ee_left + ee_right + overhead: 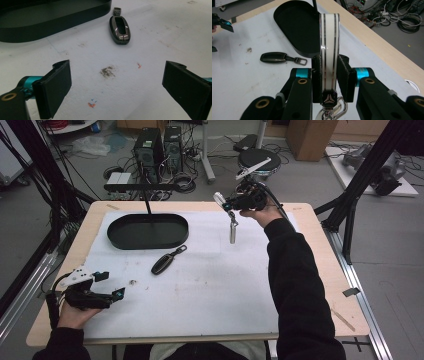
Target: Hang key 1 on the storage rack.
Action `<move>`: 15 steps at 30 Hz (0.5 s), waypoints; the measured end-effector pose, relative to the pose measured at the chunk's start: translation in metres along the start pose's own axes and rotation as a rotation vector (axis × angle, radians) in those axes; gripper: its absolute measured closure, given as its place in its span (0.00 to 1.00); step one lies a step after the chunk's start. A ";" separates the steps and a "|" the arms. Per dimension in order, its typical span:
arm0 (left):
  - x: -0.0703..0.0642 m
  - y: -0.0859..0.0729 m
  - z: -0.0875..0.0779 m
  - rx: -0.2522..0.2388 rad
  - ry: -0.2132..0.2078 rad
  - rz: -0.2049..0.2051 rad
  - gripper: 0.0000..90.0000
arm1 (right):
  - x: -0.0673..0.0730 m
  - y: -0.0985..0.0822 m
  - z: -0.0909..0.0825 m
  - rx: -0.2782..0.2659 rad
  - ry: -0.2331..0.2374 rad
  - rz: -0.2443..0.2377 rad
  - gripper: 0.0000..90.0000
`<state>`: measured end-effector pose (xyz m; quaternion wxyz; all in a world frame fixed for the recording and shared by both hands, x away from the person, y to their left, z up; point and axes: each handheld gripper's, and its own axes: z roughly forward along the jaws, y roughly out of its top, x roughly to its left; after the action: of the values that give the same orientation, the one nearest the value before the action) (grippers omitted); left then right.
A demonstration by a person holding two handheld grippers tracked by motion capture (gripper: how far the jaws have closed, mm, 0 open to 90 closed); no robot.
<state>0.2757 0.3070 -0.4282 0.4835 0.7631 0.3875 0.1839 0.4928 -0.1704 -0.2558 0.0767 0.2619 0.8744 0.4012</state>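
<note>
- Holding a white key fob (329,53) between its closed jaws, the right gripper (223,203) is lifted above the far side of the table (320,270), near the black tray (148,231), probably to put it there.
- The fob's metal clip (232,231) hangs down freely.
- The left gripper (111,285) rests wide open and empty, facing the dark key fob (119,29) on the white mat (210,285), perhaps the next thing to take.

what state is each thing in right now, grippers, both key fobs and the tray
left gripper: open, nothing between the jaws, low over the white mat
right gripper: shut on the white key fob, raised above the table
white key fob: clamped on its sides, metal clip hanging below
dark key fob: lying flat on the mat, untouched
black oval tray: empty, resting on the mat
</note>
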 end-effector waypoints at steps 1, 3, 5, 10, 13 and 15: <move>0.000 0.000 0.000 -0.001 -0.002 -0.003 0.10 | 0.001 0.002 0.002 -0.001 0.003 -0.001 0.84; 0.000 0.000 0.000 -0.001 -0.002 0.000 0.10 | 0.003 0.005 0.006 -0.001 0.014 -0.005 0.84; 0.001 0.000 0.000 -0.005 -0.003 -0.002 0.10 | 0.005 0.010 0.010 0.000 0.021 -0.012 0.84; 0.001 0.000 0.000 -0.004 -0.004 -0.003 0.10 | 0.013 0.025 0.017 -0.008 0.046 -0.037 0.84; 0.001 0.000 0.000 -0.005 -0.003 -0.001 0.10 | 0.018 0.033 0.024 -0.004 0.059 -0.053 0.84; 0.000 0.000 0.000 -0.004 -0.005 0.000 0.10 | 0.021 0.037 0.029 0.000 0.068 -0.062 0.84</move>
<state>0.2757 0.3074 -0.4284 0.4859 0.7627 0.3859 0.1826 0.4993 -0.1201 -0.2457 0.0594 0.2207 0.8843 0.4072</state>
